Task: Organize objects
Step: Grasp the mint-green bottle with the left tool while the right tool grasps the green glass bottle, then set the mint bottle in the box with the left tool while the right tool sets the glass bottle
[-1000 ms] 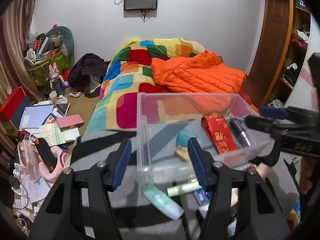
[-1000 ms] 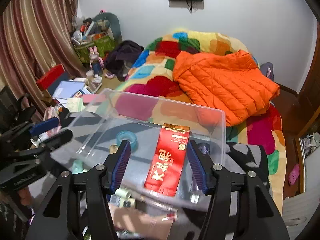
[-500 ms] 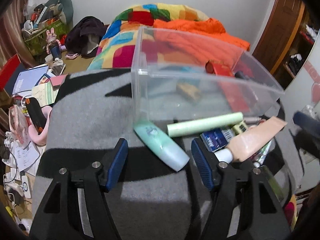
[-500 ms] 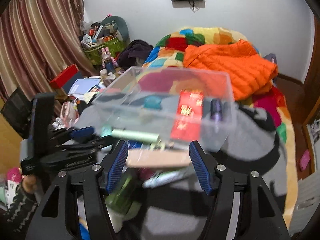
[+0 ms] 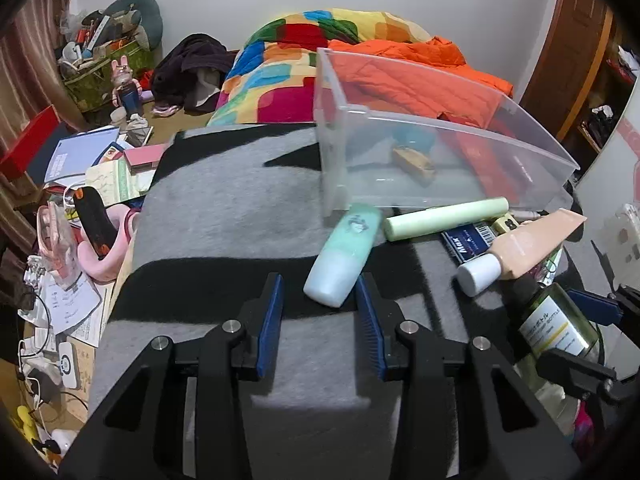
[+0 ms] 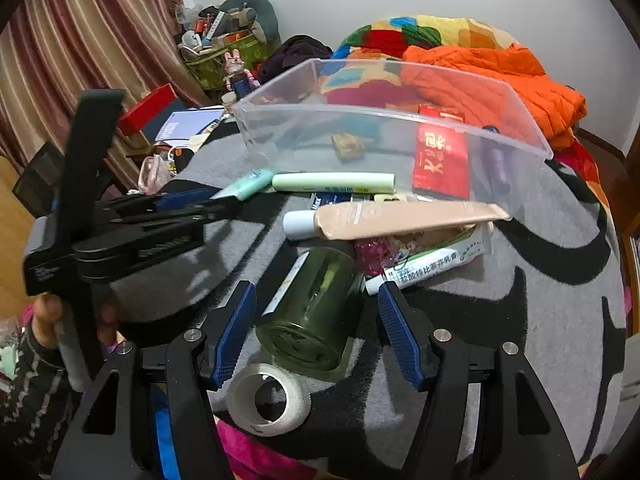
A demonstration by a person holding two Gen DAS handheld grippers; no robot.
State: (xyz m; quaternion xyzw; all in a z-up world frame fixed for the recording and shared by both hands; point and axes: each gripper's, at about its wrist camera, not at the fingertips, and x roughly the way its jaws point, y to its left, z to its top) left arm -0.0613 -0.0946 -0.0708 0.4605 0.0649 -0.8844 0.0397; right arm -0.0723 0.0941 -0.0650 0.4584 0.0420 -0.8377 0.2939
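Note:
A clear plastic bin [image 5: 344, 176] [image 6: 260, 120] stands on a grey and black blanket [image 5: 224, 216]. It holds a red packet [image 6: 440, 158], a small tan object [image 6: 347, 146] and a dark tube. My left gripper [image 5: 319, 312] is open, its fingers either side of the near end of a mint green tube [image 5: 344, 254]. My right gripper [image 6: 316, 328] is open around a dark green bottle [image 6: 312, 312] lying on its side. A pale green stick [image 6: 334, 182], a peach tube [image 6: 384, 220] and a toothpaste tube [image 6: 432, 264] lie before the bin.
A roll of white tape [image 6: 266, 400] lies near the right gripper's base. A bed with a patchwork quilt and an orange jacket [image 5: 416, 64] is behind the bin. Books, papers and boxes [image 5: 80, 160] clutter the floor at left. A wooden door [image 5: 576, 40] is at right.
Both grippers pulled back from above the bin and dropped low to the loose items in front of it. The left now straddles the mint tube, the right the green bottle.

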